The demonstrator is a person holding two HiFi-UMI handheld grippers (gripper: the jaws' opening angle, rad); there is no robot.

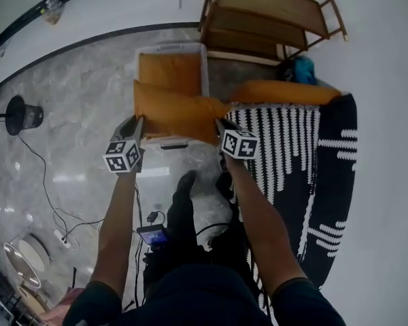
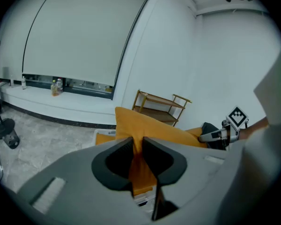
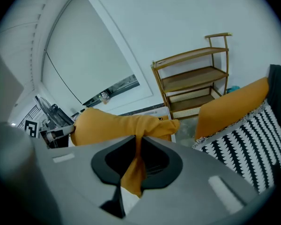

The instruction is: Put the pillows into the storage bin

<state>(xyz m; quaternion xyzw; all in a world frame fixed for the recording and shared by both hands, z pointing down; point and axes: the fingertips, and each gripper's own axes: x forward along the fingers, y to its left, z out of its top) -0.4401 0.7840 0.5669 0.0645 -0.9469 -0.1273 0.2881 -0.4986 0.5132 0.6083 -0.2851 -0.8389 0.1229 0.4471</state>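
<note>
Left gripper [image 1: 137, 122] and right gripper [image 1: 220, 123] each pinch a corner of the orange pillow [image 1: 177, 111], held mid-frame over the storage bin [image 1: 205, 70]. Looks like the carry-in step: next, lower it inside, then release.

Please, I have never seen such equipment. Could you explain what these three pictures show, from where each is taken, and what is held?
No robot is here: a person holds a two-jaw tool in each hand. One picture comes from a camera on the person's head, looking down at the floor. The other two come from cameras riding on the tools, looking along their jaws. The left hand-held gripper and the right hand-held gripper are each shut on one end of an orange pillow, held close to a white storage bin. A second orange pillow lies in the bin. A third orange pillow lies against a black-and-white striped cover.
</note>
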